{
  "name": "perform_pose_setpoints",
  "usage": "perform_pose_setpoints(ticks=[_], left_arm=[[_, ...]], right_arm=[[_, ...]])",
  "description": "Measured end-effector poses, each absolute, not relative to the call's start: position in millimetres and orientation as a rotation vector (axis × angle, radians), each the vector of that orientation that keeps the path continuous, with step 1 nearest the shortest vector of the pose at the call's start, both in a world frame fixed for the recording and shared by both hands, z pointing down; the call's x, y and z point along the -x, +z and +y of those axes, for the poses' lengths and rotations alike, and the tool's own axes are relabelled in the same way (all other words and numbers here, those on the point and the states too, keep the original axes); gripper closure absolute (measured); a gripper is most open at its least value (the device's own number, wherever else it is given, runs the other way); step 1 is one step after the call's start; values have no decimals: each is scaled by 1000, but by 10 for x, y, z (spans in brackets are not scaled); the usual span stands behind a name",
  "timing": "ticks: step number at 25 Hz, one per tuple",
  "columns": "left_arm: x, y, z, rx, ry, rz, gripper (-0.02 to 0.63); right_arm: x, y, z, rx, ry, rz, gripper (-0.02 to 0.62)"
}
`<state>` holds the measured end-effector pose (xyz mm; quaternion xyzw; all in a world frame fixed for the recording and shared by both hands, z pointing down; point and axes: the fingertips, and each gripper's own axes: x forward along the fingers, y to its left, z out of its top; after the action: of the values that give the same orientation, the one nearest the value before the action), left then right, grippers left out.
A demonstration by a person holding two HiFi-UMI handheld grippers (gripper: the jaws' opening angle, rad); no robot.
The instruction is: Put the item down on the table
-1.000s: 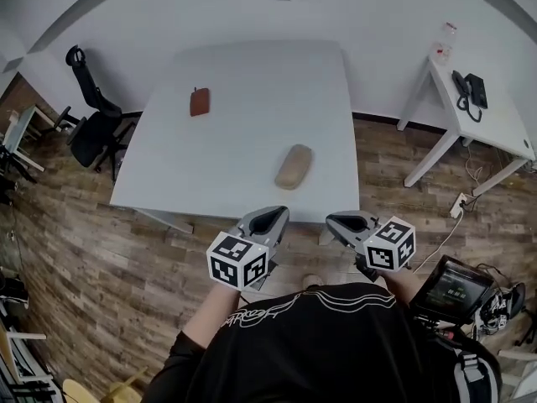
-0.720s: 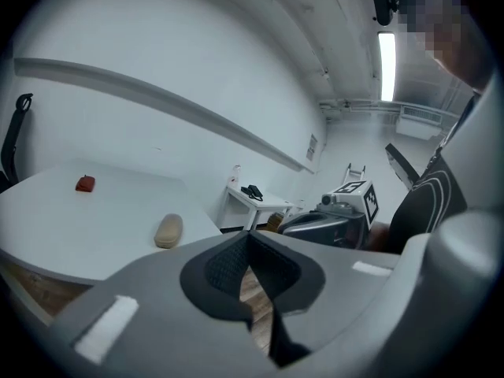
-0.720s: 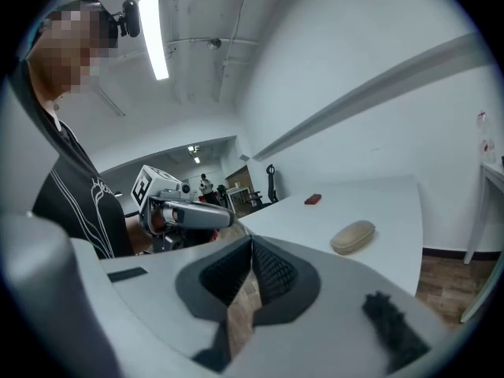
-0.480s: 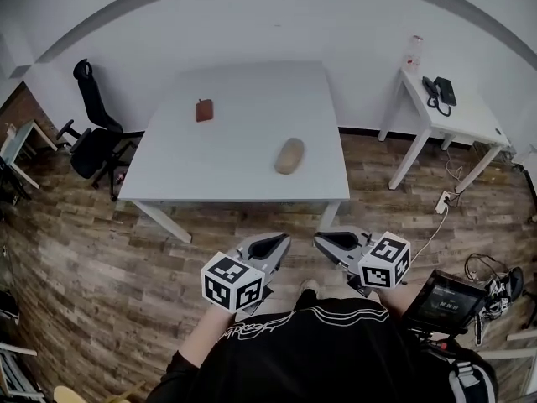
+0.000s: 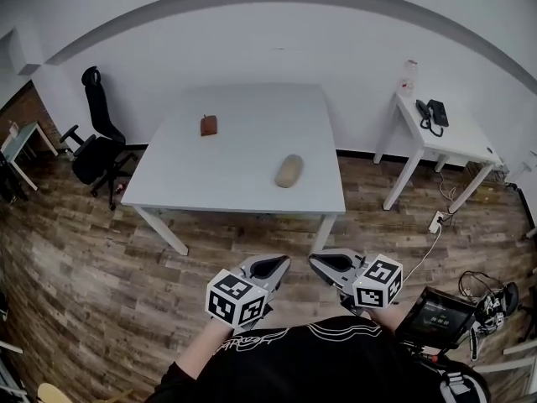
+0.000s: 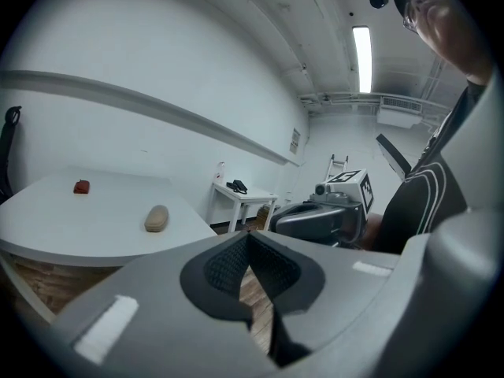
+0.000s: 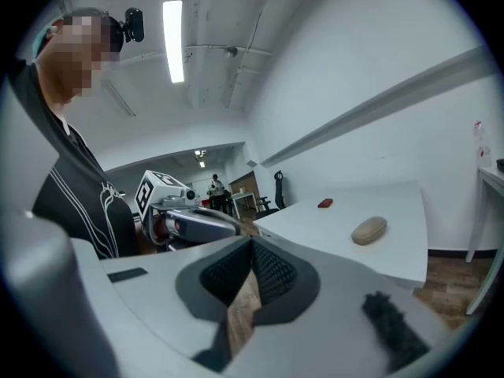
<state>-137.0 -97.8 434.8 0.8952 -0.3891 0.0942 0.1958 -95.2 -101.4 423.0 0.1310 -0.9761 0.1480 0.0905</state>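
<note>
A tan oblong item lies on the white table, toward its near right side. A small reddish-brown item rests farther back on the left. Both grippers are held close to my body, over the wooden floor and well short of the table. My left gripper is shut with nothing in it, and so is my right gripper. In the left gripper view the jaws meet at the tips, with the tan item far off. The right gripper view shows the same closed jaws and the tan item beyond them.
A black office chair stands left of the table. A smaller white side table at the right carries a phone and a bottle. A power strip and cable lie on the floor beside it.
The view has drawn back from the table, which now lies farther off and looks smaller. Both grippers stay shut and close to the body.
</note>
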Motion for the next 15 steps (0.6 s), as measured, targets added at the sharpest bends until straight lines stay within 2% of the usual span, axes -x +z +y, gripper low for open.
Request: perform_pose_setpoints(ticks=[7, 15], left_arm=[[1465, 4428, -892, -2469, 225, -1112, 603], [1504, 4310, -772, -2520, 226, -1110, 603]], right_arm=[[1062, 4453, -854, -363, 500, -2843, 586], [1068, 4302, -797, -363, 435, -2838, 586]])
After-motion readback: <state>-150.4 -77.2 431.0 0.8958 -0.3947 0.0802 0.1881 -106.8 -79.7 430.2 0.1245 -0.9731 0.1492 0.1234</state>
